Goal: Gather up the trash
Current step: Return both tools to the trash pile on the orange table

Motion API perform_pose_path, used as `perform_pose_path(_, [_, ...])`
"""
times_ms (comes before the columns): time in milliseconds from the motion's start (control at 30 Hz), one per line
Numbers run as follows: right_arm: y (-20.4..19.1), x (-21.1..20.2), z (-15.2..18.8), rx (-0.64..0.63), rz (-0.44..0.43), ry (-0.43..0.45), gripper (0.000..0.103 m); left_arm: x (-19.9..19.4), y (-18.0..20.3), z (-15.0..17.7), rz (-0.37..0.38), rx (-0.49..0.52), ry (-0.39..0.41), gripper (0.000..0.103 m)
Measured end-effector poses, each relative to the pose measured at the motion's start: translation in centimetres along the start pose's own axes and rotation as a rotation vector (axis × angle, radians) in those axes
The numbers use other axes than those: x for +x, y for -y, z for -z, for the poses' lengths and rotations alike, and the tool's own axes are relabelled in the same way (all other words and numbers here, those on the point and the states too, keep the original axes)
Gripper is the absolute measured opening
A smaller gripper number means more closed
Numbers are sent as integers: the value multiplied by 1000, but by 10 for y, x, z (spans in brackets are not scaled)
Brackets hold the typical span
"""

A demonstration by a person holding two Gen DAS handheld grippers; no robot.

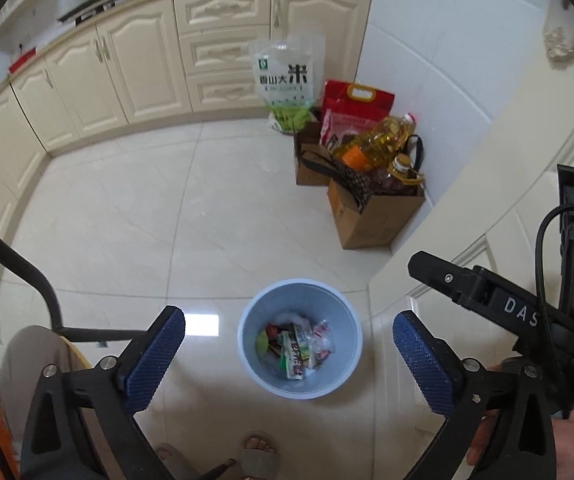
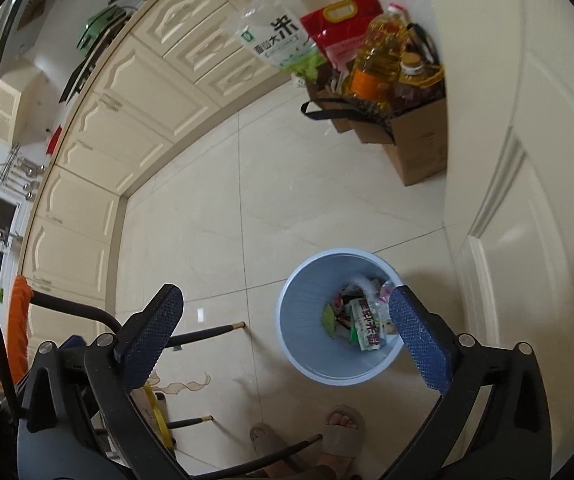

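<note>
Both claws hang over the kitchen floor with their blue pads spread wide apart and nothing between them: the left claw point(image 1: 289, 354) frames the bin from above, and the right claw point(image 2: 287, 332) has its right pad overlapping the bin's rim at about 3 o'clock.

One round, pale blue bin point(image 1: 253, 354) stands on the floor, a little below the middle of the left view. Inside it lies the trash point(image 1: 297, 350), a heap of crumpled wrappers, green, white and red; how many pieces there are cannot be told.

Two cardboard boxes point(image 1: 371, 220) stand side by side against the white wall at about 1 o'clock from the bin, well apart from it. Two bottles of yellow oil point(image 1: 383, 136) stick out of them, beside one red bag point(image 1: 357, 110) with a yellow handle. One clear and green rice bag point(image 1: 285, 76) leans on the cabinets just behind the boxes.

Large cream floor tiles point(image 1: 147, 216) with thin joints cover the floor. Cream cabinets point(image 1: 135, 68) run along the far side from 9 to 12 o'clock under a beige surface point(image 1: 99, 18) that carries a green appliance. A cream panelled door point(image 2: 527, 200) stands at 3 o'clock, close to the bin.

Two feet in grey sandals point(image 2: 341, 434) stand at 6 o'clock, just below the bin. A chair with black legs point(image 2: 203, 332) and an orange cloth point(image 2: 18, 328) sits at 8 o'clock, near the left pad.
</note>
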State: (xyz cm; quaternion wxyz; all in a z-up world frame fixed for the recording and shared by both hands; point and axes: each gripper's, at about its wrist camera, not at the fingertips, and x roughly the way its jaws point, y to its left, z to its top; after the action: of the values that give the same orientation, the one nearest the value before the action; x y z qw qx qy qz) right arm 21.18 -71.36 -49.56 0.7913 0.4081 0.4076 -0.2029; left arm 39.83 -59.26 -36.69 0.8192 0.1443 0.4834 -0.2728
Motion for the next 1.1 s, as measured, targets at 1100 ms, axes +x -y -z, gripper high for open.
perform_pose_path(1100, [-334, -262, 165, -543, -27, 445, 103, -368, -194, 264, -120, -190, 578, 102])
